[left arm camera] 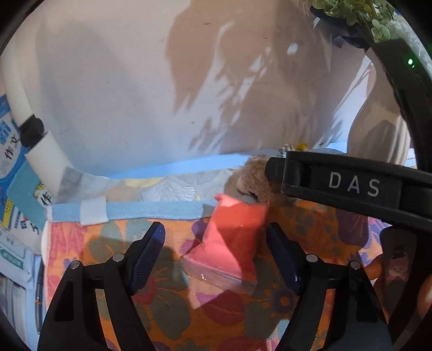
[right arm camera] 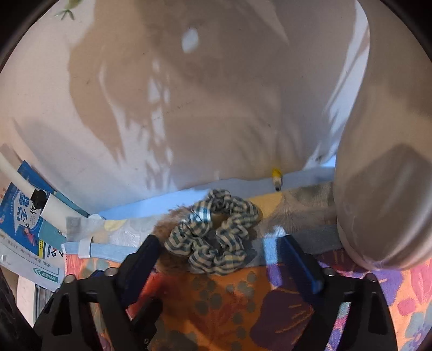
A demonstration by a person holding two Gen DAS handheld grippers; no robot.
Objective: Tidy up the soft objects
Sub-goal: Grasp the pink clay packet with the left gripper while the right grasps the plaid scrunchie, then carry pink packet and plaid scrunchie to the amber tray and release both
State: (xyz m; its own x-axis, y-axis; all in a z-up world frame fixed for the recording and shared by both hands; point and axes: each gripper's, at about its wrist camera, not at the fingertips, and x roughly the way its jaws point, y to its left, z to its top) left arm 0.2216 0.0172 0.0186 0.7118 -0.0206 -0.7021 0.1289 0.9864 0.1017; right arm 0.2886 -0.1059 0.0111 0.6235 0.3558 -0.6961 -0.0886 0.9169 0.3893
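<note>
In the left wrist view a pink folded cloth in a clear wrapper lies on the orange floral cover. It sits between the fingers of my left gripper, nearer the right finger; the jaws stand open. A brown plush piece lies just beyond it. In the right wrist view a green-and-cream checked scrunchie rests on the blue rim of a fabric box, over a brown furry item. My right gripper is open, its fingers on either side of the scrunchie.
A black bar marked DAS crosses the right of the left view. A white pipe and books stand at the left by the wall. A beige rounded vessel is close on the right, with a green plant above.
</note>
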